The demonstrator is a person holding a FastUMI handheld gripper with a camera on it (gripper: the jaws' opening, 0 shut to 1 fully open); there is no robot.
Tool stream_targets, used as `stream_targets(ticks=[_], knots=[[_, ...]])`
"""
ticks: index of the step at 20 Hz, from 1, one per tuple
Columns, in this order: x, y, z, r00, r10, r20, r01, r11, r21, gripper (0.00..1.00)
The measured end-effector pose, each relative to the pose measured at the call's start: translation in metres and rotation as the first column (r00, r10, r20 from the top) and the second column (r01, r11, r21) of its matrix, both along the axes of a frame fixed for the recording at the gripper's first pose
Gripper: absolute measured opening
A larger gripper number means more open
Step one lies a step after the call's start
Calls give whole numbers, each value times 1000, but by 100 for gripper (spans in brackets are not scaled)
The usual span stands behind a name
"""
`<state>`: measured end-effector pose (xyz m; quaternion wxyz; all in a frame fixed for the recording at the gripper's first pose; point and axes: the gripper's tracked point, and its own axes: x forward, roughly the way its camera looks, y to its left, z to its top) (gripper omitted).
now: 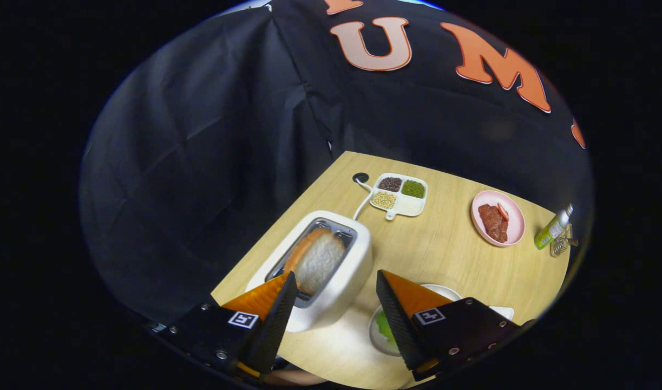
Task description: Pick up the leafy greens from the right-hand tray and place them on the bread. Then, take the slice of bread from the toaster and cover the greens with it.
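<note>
On the wooden desk (433, 254), a slice of bread (320, 261) is standing up out of the white toaster (339, 271), just ahead of the fingers. The gripper (336, 290) is hovering with its fingers spread apart, grasping nothing. Leafy greens (384, 327) are lying on a white plate (378, 336) beside the toaster. Beyond are sitting a divided tray (400, 195) and pink plate (517, 216).
</note>
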<state>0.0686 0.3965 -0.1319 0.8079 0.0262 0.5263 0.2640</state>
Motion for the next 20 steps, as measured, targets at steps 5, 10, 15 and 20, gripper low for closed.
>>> stream_targets(ticks=[5, 10, 15, 20], knots=[[6, 31, -15, 999, -3, -51, 1, 999, -39, 86], [6, 42, -45, 995, -3, -103, -7, 995, -97, 77], [11, 40, -52, 991, -49, -126, 34, 993, -117, 44], [5, 39, -51, 995, 2, -97, -13, 994, -110, 26]])
